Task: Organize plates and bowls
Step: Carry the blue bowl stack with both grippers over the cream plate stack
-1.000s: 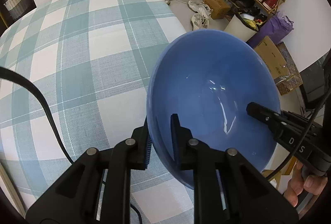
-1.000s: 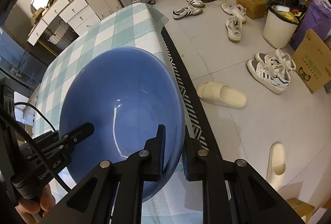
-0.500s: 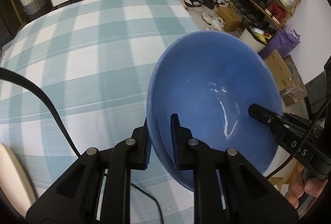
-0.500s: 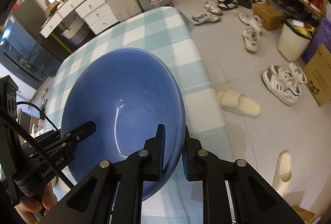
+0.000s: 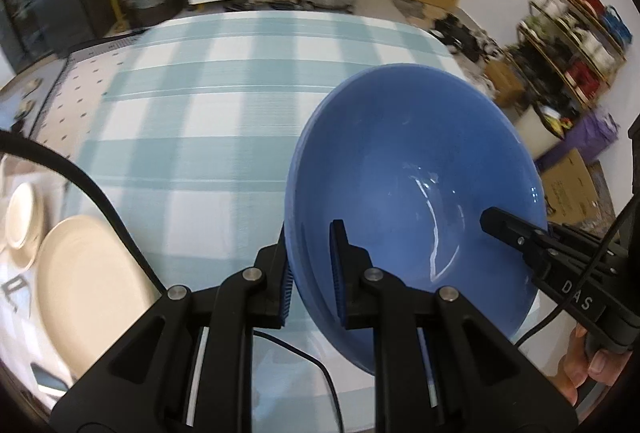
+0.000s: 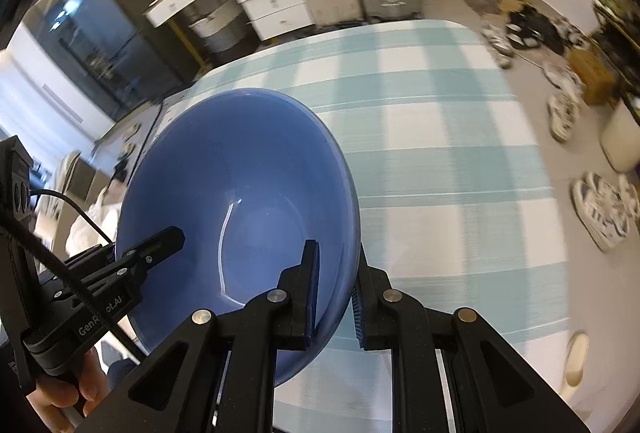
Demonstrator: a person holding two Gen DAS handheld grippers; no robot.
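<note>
A glossy, deep, round blue bowl [image 5: 416, 193] hangs tilted above the teal-and-white checked tablecloth [image 5: 224, 121]. The left gripper [image 5: 310, 273] pinches its near rim, one ribbed blue pad inside, one outside; the right gripper [image 6: 336, 293] clamps the opposite rim likewise, both narrowly closed. Smooth cream plates [image 5: 80, 281] lie on the table to the left.

Right gripper [image 5: 516, 233], side of its body, seen at the right in the left wrist view: white letters "DAS"
Left gripper [image 6: 160, 245], side of its body, seen at the near left in the right wrist view: white lettering "GenR..ot.AI", the middle letters hidden by a black cable [image 6: 52, 265]
Elsewhere: no readable text
</note>
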